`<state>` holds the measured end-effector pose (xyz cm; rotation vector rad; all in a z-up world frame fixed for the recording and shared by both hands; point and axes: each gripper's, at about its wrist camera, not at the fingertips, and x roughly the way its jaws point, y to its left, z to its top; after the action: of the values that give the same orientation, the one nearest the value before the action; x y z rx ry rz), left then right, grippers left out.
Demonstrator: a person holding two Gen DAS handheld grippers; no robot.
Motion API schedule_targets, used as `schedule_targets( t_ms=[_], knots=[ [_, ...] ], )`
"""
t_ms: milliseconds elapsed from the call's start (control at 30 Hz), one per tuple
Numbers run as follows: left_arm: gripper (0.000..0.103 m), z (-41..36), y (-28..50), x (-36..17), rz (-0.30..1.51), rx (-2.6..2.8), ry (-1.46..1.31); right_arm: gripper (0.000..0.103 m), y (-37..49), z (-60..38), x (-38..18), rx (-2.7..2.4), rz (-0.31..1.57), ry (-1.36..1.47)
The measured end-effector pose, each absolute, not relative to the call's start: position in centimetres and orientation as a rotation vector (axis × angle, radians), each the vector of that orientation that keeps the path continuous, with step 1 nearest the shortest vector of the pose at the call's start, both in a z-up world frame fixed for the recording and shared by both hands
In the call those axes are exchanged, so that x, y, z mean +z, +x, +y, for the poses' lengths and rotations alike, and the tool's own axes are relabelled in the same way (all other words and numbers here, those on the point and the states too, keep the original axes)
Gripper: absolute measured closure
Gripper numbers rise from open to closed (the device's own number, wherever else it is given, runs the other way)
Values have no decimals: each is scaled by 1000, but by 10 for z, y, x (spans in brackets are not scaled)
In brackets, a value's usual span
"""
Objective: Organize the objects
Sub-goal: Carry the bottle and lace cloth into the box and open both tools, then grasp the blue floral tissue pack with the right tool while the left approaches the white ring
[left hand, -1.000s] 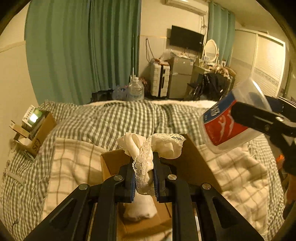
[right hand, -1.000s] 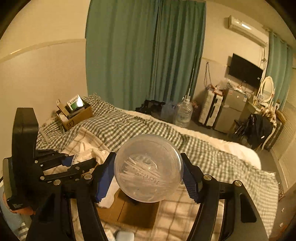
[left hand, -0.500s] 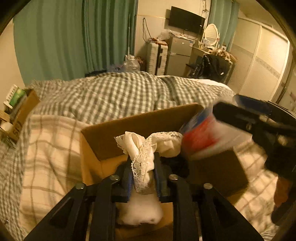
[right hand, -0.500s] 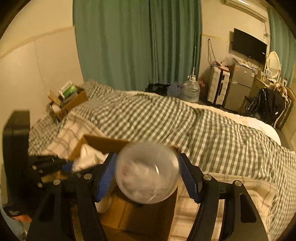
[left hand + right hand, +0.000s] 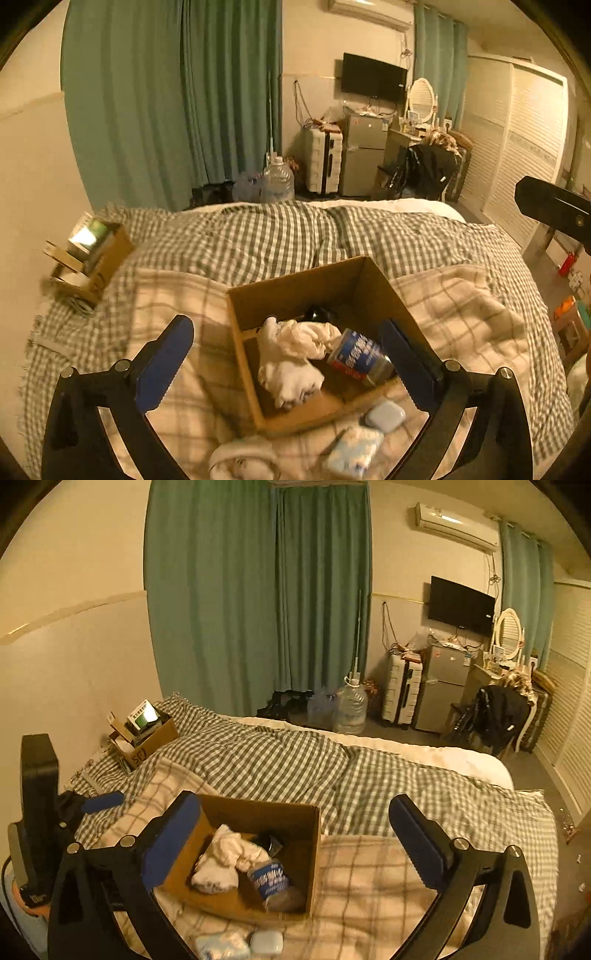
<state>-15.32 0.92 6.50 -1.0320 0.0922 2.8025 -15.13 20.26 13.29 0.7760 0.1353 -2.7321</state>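
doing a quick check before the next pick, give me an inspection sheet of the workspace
surface: bed with a green checked duvet and a cream plaid blanket on top.
job's things: open cardboard box on the blanket holds a white cloth and a clear tub with a blue and red label, lying on its side.
clutter: small pale case, tissue pack and another white cloth lie outside the box; a second box sits by the wall.
grippers: left tool open, empty; right tool open, empty.
cables: wires on the far wall.
surroundings: curtains, TV, fridge, water jug.
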Motion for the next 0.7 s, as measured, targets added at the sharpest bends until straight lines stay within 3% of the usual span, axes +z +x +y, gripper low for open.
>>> schedule_targets(
  t_ms=[333, 700],
  knots=[
    [0, -18, -74, 86, 160, 2863, -947, 0, -59, 204, 142, -2814, 198, 776],
    [0, -51, -57, 7, 54, 2892, -1063, 0, -43, 153, 44, -2774, 218, 911]
  ],
)
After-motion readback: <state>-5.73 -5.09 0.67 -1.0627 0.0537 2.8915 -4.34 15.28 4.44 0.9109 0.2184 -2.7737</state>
